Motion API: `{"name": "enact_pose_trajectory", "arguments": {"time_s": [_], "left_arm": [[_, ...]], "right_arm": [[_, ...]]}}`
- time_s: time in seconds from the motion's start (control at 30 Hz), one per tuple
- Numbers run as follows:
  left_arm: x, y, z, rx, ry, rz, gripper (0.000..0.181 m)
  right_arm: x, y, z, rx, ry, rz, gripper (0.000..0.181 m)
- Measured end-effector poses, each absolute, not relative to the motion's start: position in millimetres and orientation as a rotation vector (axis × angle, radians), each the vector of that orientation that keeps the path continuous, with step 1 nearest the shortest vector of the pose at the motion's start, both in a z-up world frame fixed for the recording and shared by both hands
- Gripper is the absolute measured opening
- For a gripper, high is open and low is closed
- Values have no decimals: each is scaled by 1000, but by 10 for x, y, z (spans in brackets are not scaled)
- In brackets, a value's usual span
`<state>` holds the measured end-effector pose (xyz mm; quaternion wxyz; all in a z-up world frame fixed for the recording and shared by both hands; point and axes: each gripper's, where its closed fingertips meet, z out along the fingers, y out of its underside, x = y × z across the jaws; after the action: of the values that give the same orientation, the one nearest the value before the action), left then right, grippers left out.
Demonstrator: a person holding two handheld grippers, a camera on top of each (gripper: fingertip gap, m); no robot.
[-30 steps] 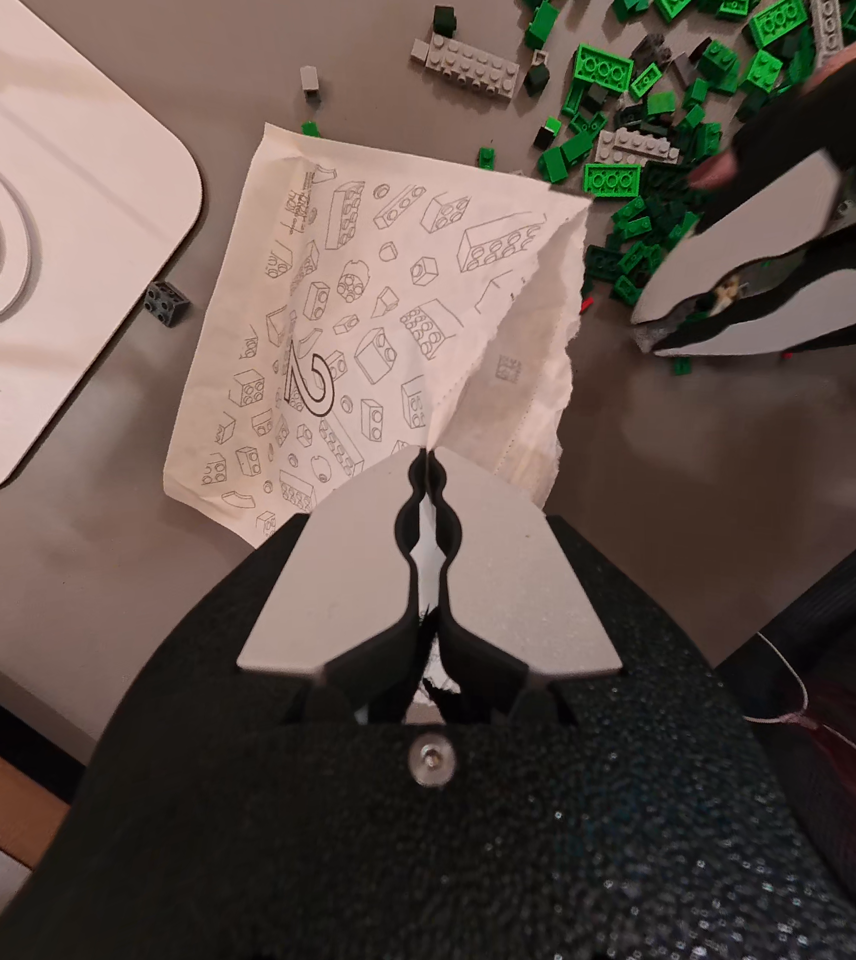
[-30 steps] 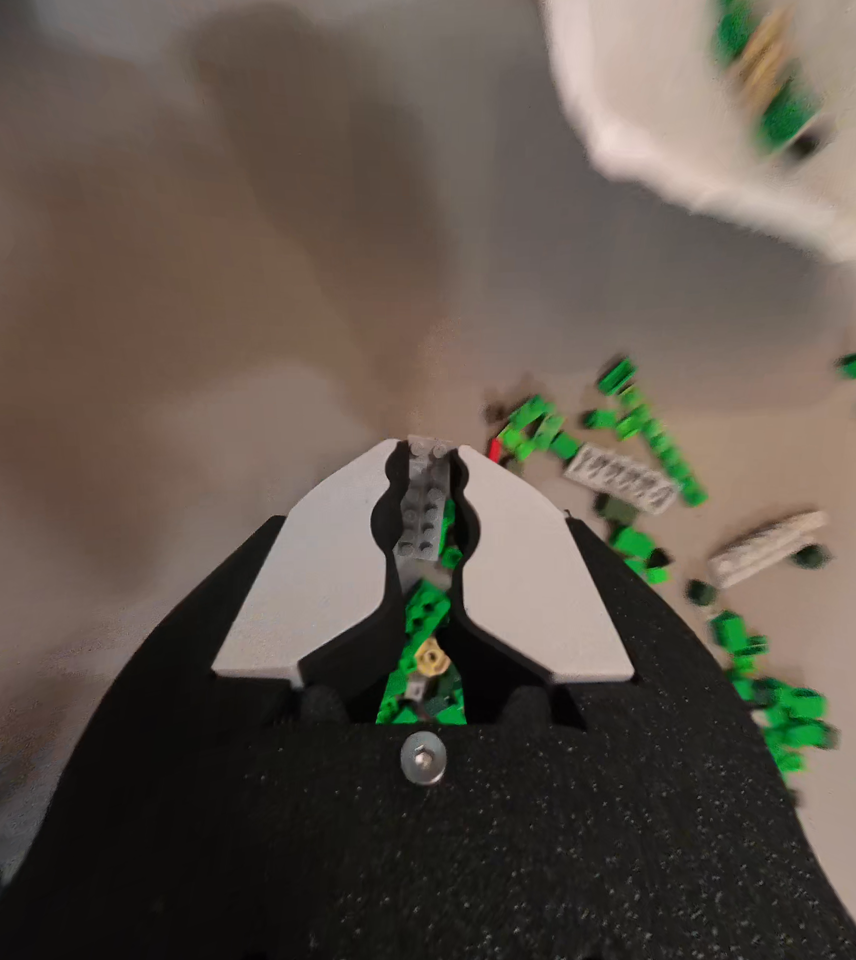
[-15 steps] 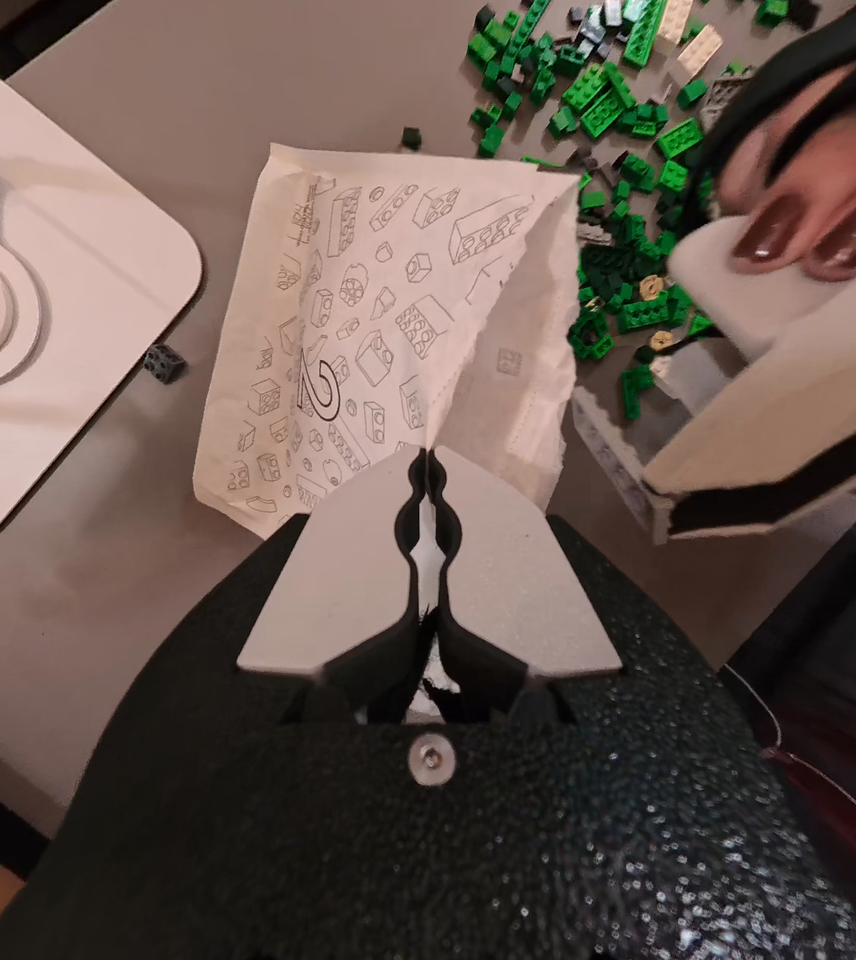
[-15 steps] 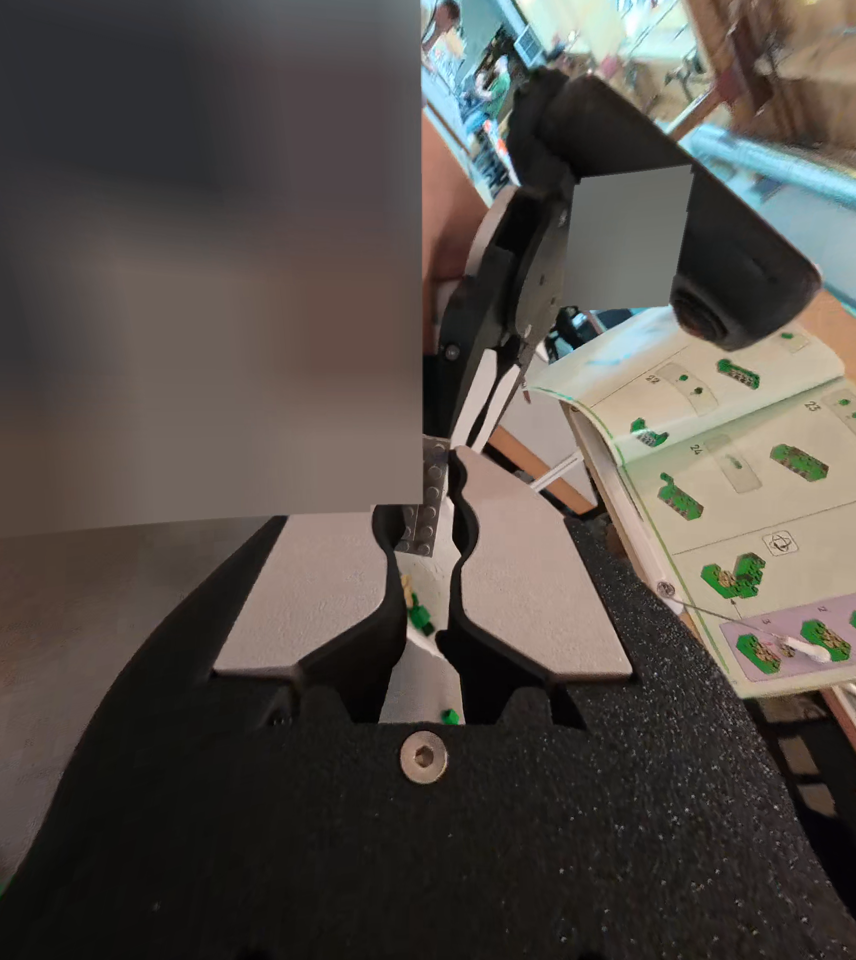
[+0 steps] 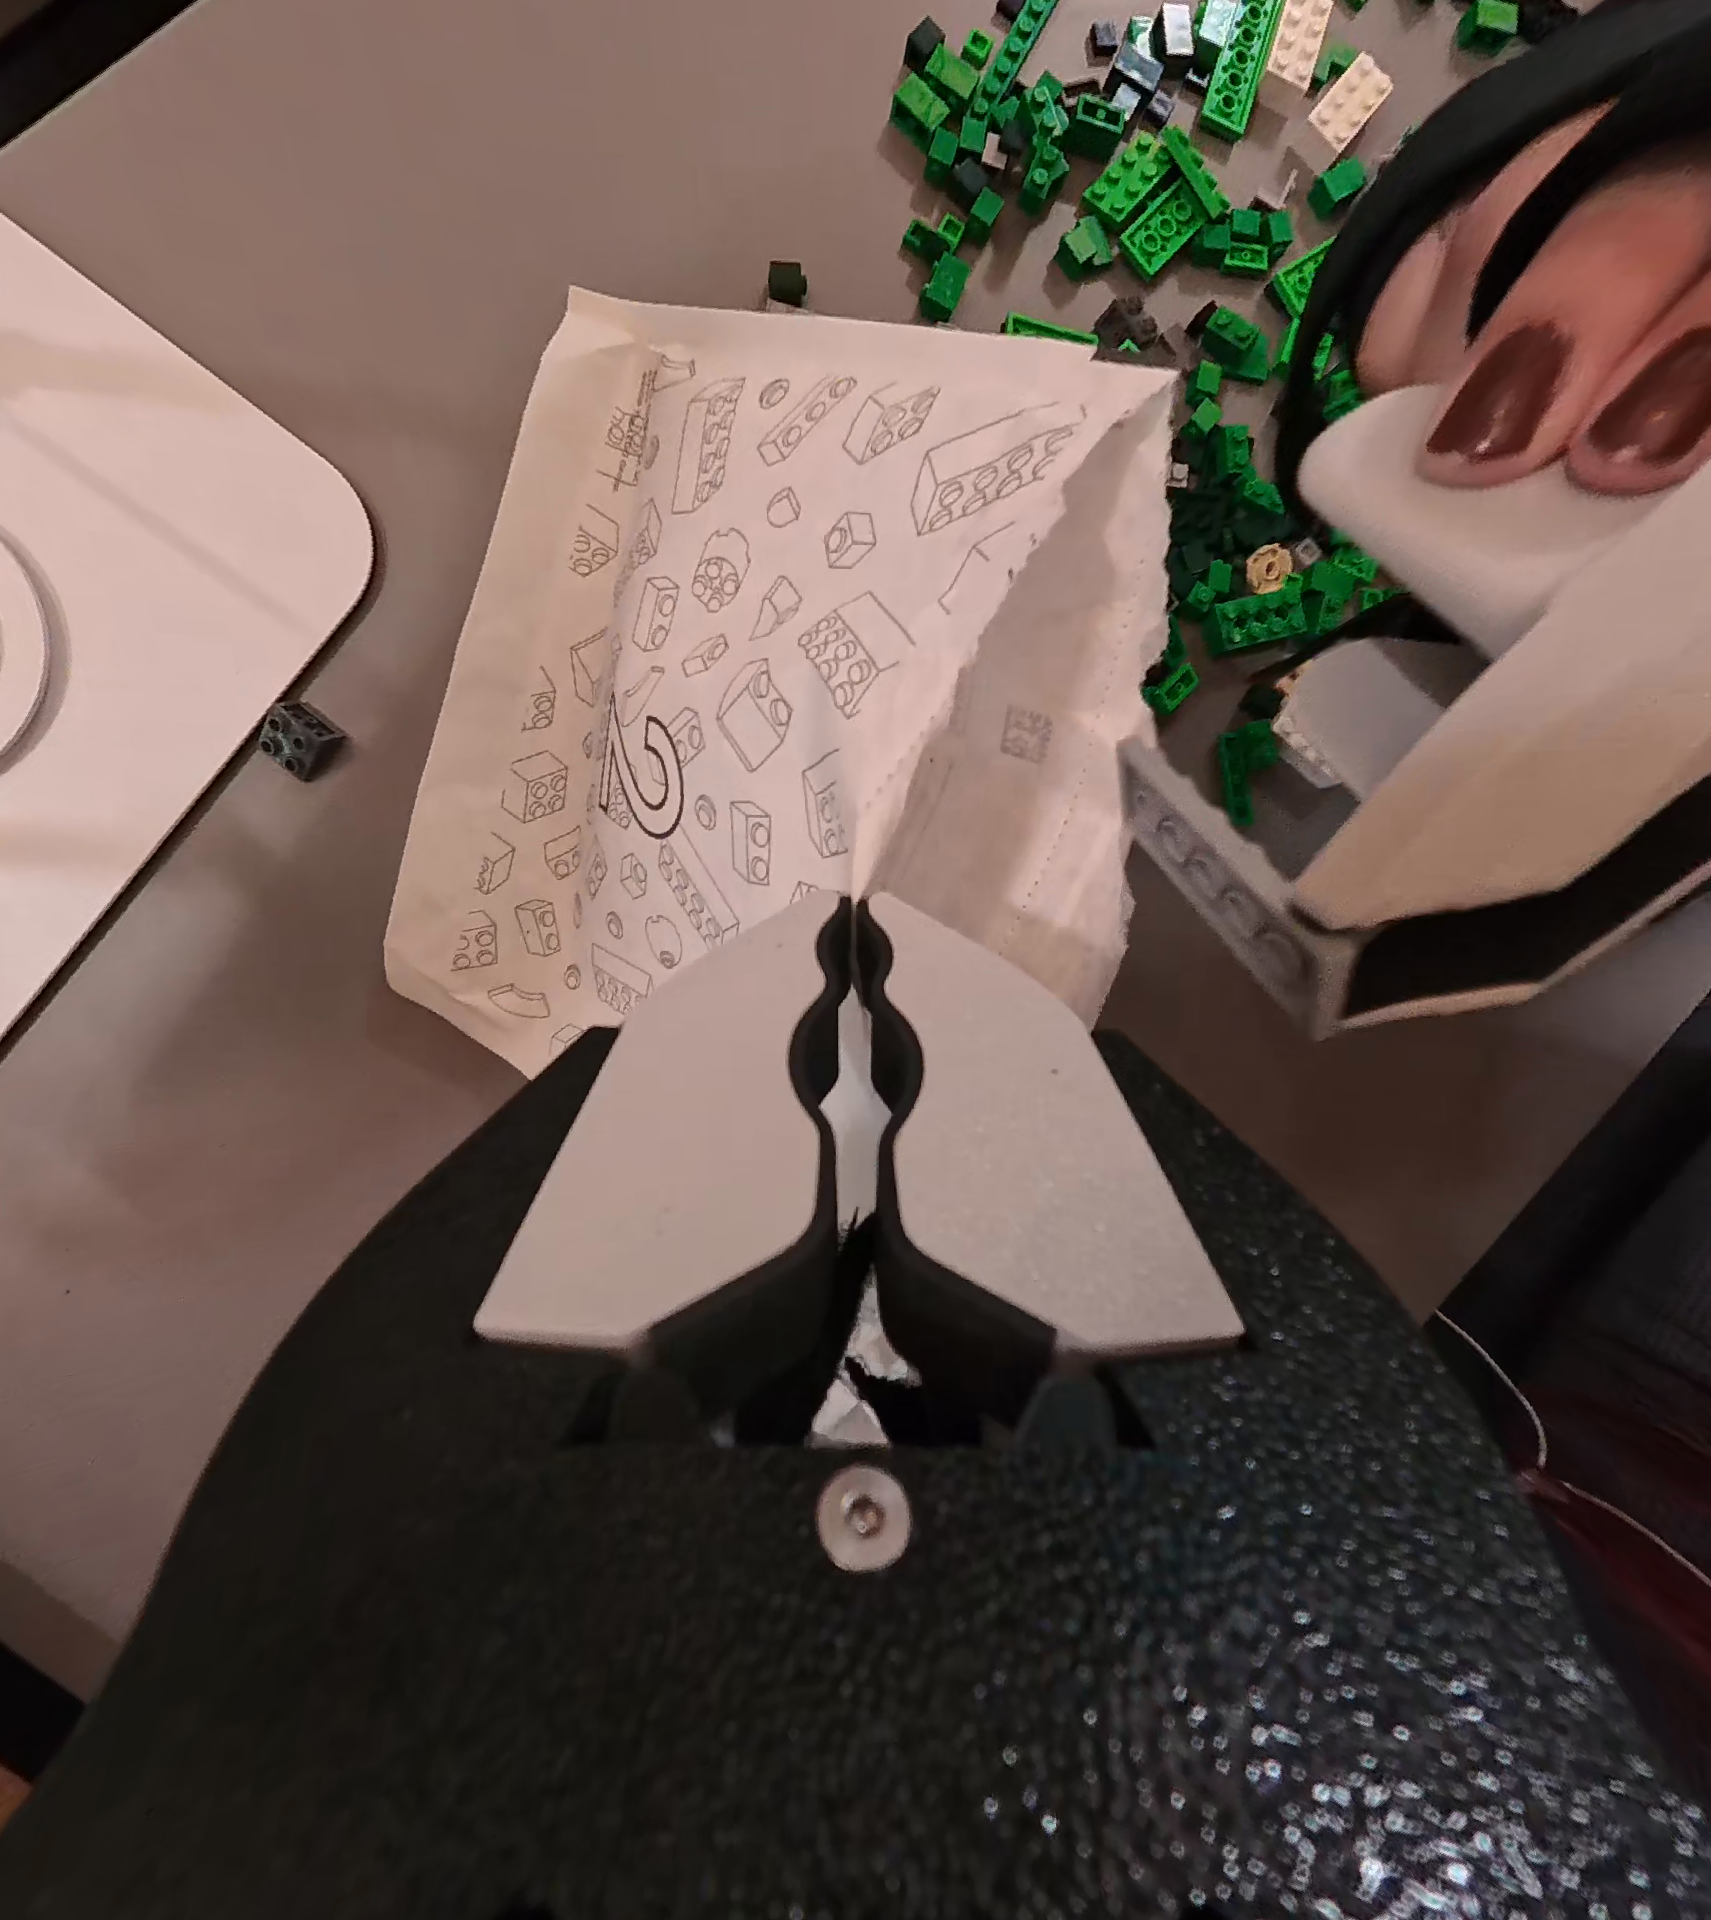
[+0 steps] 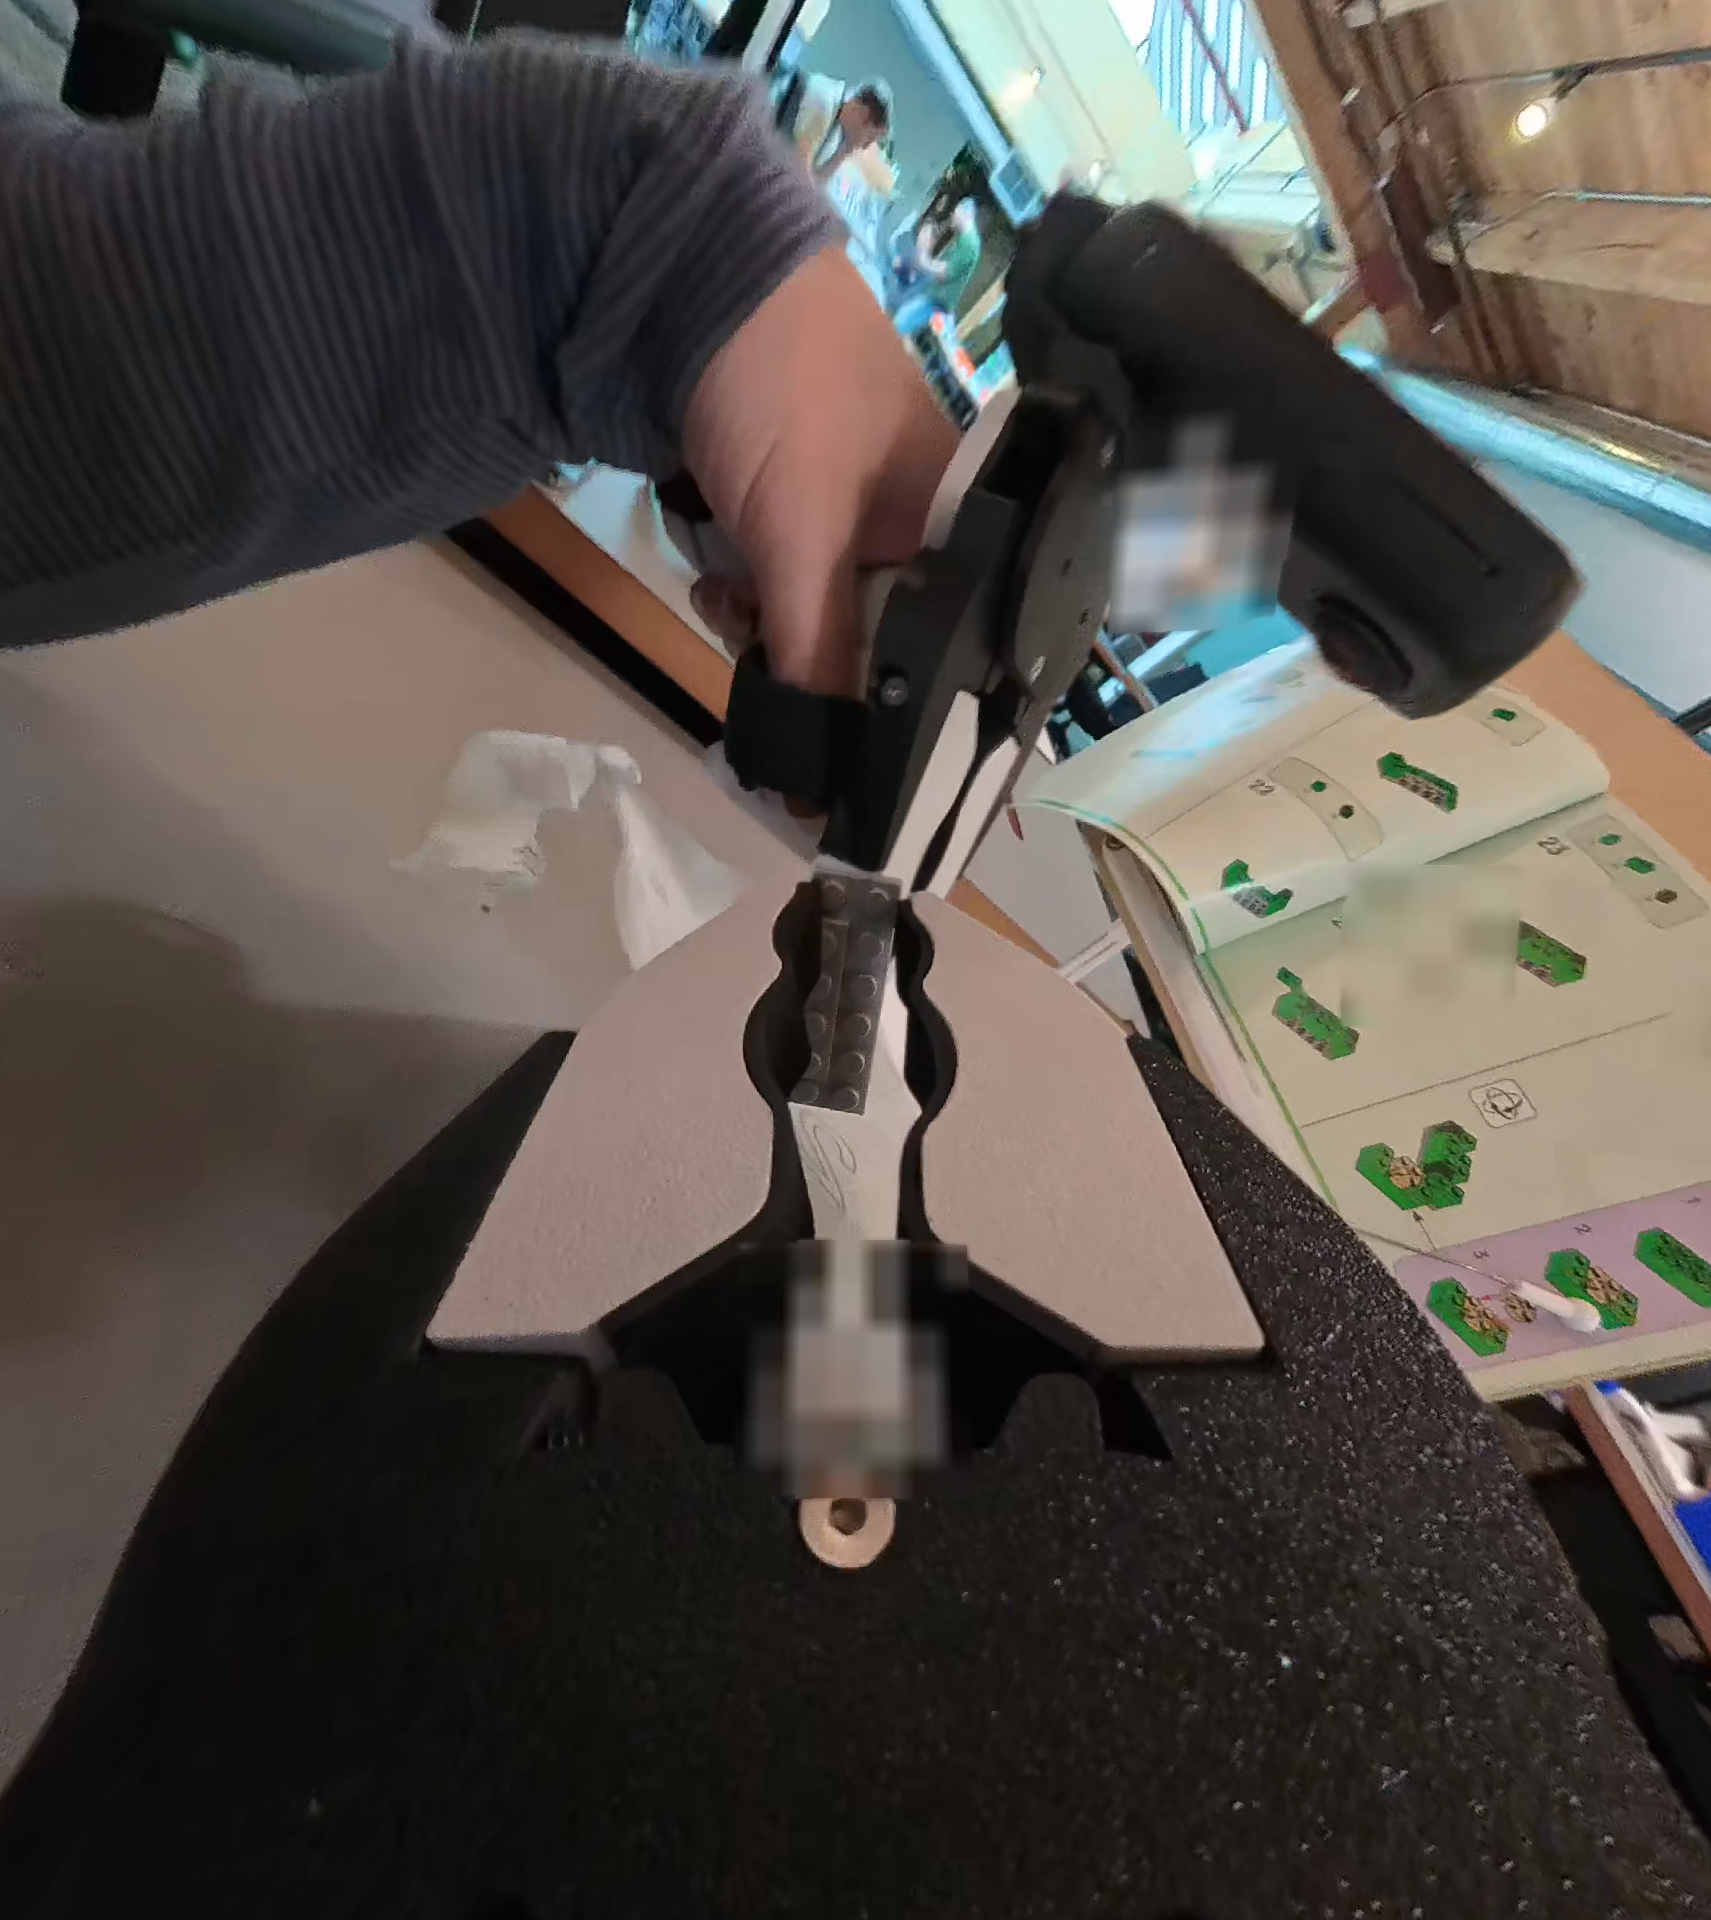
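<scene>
My left gripper (image 5: 853, 914) is shut on the near edge of a white paper bag (image 5: 778, 665) printed with brick outlines, which hangs open toward the table. My right gripper (image 6: 856, 904) is shut on a long grey studded plate (image 6: 846, 997). In the left wrist view the right gripper (image 5: 1329, 977) comes in from the right, holding the grey plate (image 5: 1215, 873) just beside the bag's torn open edge. In the right wrist view the left gripper (image 6: 944, 831) and the hand holding it are right in front, with crumpled bag paper (image 6: 560, 810) behind.
A pile of green, grey and tan bricks (image 5: 1173, 208) lies on the grey table beyond the bag. A white board (image 5: 103, 582) lies at the left with a small dark brick (image 5: 302, 740) beside it. An open instruction booklet (image 6: 1453, 1018) lies at the right.
My right gripper lifted the grey plate from the brick pile and swung it over next to the bag's opening. My left gripper kept its hold on the bag and raised it slightly.
</scene>
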<state>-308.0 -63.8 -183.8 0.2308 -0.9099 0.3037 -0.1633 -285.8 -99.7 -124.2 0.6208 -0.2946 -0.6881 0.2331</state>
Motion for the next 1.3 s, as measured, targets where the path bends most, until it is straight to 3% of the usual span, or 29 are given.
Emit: {"name": "enact_pose_trajectory", "arguments": {"time_s": [0.03,0.27,0.4,0.7,1.03,1.3], "left_arm": [[-3077,-639,-1837,-2502,837,-449,0],[-3059,-645,-1813,-2494,833,-468,0],[-3052,-653,-1812,-2491,844,-472,0],[-3145,-628,-1861,-2524,823,-415,0],[-3179,-624,-1874,-2530,829,-390,0],[-3140,-638,-1905,-2540,868,-377,0]], "right_arm": [[-2873,-984,-1290,-683,-1605,506,13],[-2948,-872,-1628,-744,-1773,230,14],[-2953,-884,-1631,-799,-1786,231,30],[-2015,-521,-1204,-1194,-1550,283,29],[-1171,-909,-2472,-1760,-1795,583,21],[-1034,-1276,-2718,-1911,-1905,610,19]]}}
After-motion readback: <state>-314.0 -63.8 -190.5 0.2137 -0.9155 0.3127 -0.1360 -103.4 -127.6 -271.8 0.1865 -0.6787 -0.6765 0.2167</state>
